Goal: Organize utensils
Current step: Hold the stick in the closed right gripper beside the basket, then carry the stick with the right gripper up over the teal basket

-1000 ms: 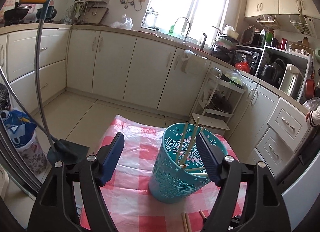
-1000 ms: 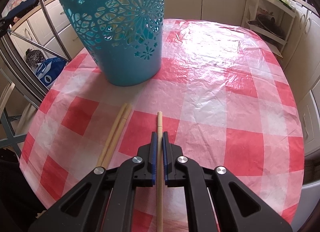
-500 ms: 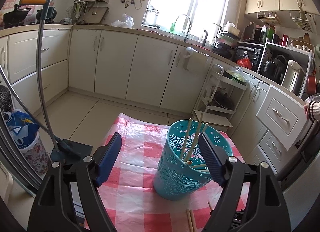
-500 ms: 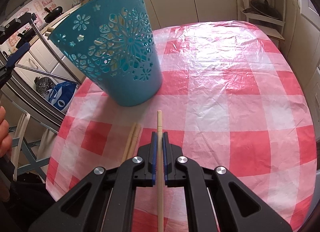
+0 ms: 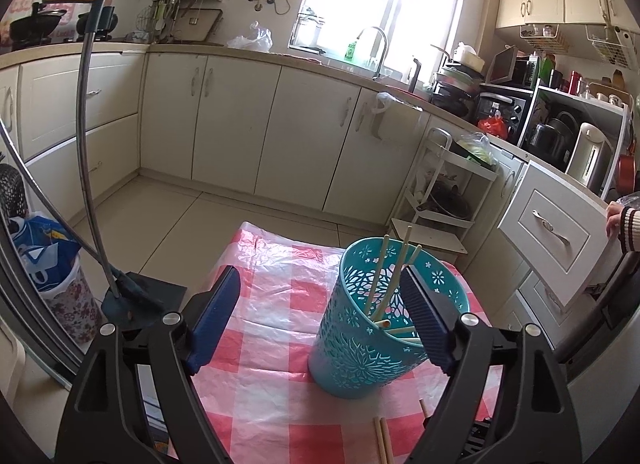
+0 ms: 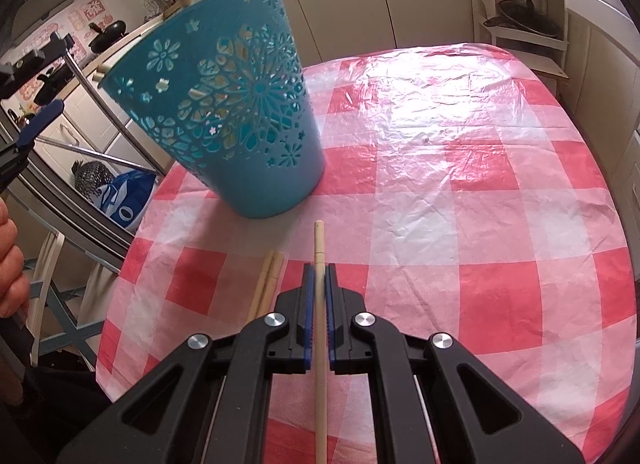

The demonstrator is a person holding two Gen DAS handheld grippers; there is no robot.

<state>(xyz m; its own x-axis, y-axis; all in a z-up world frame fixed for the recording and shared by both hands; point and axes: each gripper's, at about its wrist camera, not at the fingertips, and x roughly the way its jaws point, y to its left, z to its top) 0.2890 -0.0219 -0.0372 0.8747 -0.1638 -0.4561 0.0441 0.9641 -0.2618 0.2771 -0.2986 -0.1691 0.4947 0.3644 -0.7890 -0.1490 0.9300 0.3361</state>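
A teal cut-out basket (image 5: 372, 328) stands on the red-checked tablecloth (image 5: 272, 344) and holds several wooden chopsticks (image 5: 380, 276). In the right wrist view the basket (image 6: 240, 111) is ahead and to the left. My right gripper (image 6: 319, 270) is shut on one wooden chopstick (image 6: 319, 240), held above the cloth and pointing toward the basket. Two more chopsticks (image 6: 267, 284) lie on the cloth just left of it; they also show in the left wrist view (image 5: 382, 440). My left gripper (image 5: 320, 288) is open and empty, above the table beside the basket.
The table edge (image 6: 120, 264) drops off at the left, with a metal stand (image 5: 90, 143) and a bag (image 5: 44, 256) on the floor beyond. A white rack (image 5: 440, 199) and kitchen cabinets (image 5: 304, 135) stand behind. A drawer front (image 5: 552, 223) hangs open at right.
My right gripper has risen and pulled back with the chopstick, so the basket looks farther and more tilted. My left gripper has lifted and backed off slightly. The drawer at right has come open.
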